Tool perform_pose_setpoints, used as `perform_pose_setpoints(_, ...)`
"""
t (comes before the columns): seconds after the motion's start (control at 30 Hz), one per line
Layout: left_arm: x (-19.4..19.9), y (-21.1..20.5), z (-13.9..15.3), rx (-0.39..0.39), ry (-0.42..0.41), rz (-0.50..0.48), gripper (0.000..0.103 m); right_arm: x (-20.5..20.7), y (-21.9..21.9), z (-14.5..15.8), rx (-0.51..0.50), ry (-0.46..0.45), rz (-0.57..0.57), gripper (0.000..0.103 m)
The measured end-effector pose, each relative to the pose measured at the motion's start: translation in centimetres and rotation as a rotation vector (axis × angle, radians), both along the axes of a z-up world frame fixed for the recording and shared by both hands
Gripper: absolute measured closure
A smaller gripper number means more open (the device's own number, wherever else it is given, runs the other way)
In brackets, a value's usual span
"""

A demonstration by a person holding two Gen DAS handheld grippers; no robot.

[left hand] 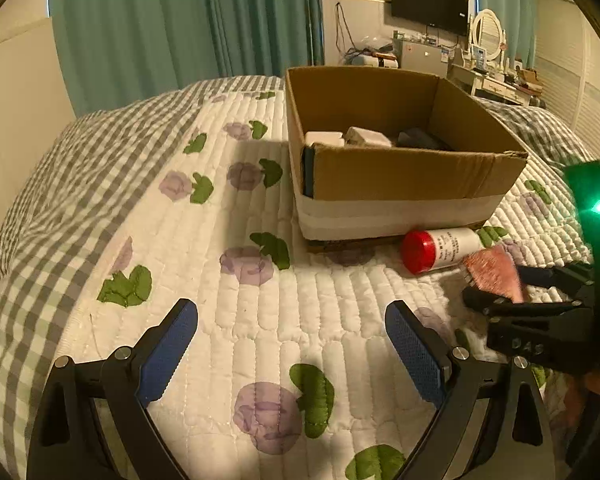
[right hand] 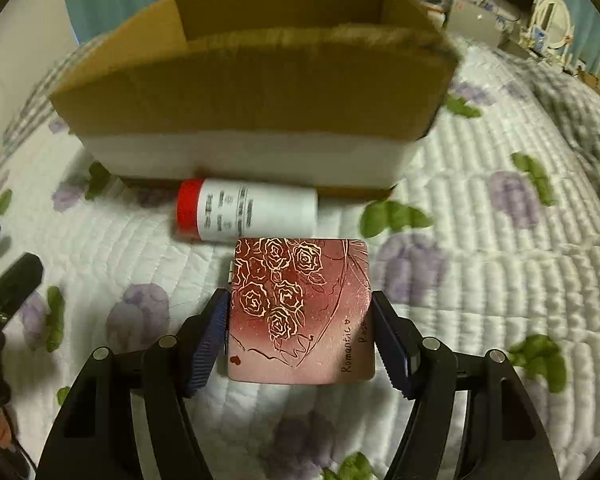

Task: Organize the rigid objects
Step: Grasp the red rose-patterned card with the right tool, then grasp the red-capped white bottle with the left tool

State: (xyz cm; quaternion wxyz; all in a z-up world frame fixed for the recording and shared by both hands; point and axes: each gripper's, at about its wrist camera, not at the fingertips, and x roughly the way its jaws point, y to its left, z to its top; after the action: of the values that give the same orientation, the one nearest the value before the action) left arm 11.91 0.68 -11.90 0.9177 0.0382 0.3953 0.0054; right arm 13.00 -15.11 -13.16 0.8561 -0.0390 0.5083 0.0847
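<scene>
Tin point(right hand: 300, 312), pink with gold roses, lies flat on the bed quilt point(right hand: 480, 280) between our right gripper's point(right hand: 300, 344) blue pads, which touch both its side edges. Just beyond it a red-capped bottle point(right hand: 248, 210) lies on its side against the box point(right hand: 252, 92). Our left gripper point(left hand: 292, 344) hangs spread and empty over the quilt, nearer the checked edge.

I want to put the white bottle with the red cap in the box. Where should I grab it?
Grab the bottle around its white middle, coming down from above. It lies on its side on the quilt, right against the box, cap pointing left. Set one finger near the box and one near the pink tin, so the round body probably won't roll away.
</scene>
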Motion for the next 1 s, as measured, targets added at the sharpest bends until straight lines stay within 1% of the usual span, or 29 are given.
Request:
perform_pose_setpoints(0.1,0.3,-0.5,0.4,-0.005,0.013,-0.009,0.006,-0.5,-0.8,1.7,-0.004,-0.040,-0.016,0.034)
perform_pose_setpoints(0.17,0.5,-1.1,0.6,-0.008,0.020,-0.013,0.006,-0.4,-1.4,2.7,-0.007,-0.044,-0.021,0.034)
perform_pose_setpoints(0.23,0.8,-2.1,0.8,-0.011,0.025,-0.028,0.006,0.2,-2.4,3.9,-0.036,-0.059,-0.029,0.034)
perform_pose_setpoints(0.3,1.3,-3.1,0.9,-0.008,0.029,-0.038,0.006,1.2,-3.7,5.0,-0.032,-0.063,-0.035,0.034)
perform_pose_setpoints(0.37,1.9,-4.3,0.7,-0.014,0.038,-0.047,0.006,1.6,-4.2,5.6,-0.044,-0.059,-0.025,0.034)
perform_pose_setpoints(0.43,2.7,-5.5,0.2,-0.025,0.063,-0.051,0.006,2.3,-4.8,6.1,-0.083,-0.072,-0.007,0.034)
perform_pose_setpoints(0.53,3.9,-7.6,-0.9,-0.036,0.111,-0.063,0.006,3.3,-6.7,6.3,-0.104,-0.074,0.012,0.034)
perform_pose_setpoints(0.63,4.8,-9.3,-1.8,-0.037,0.126,-0.064,0.006,4.3,-8.0,5.9,-0.140,-0.074,0.023,0.034)
perform_pose_setpoints(0.83,7.0,-11.5,-4.0,-0.071,0.149,-0.017,0.006,5.6,-9.5,4.4,-0.048,-0.025,0.013,0.034)
perform_pose_setpoints(1.0,8.4,-12.1,-5.4,-0.096,0.154,0.020,0.006,6.4,-10.5,3.2,0.020,0.021,-0.003,0.034)
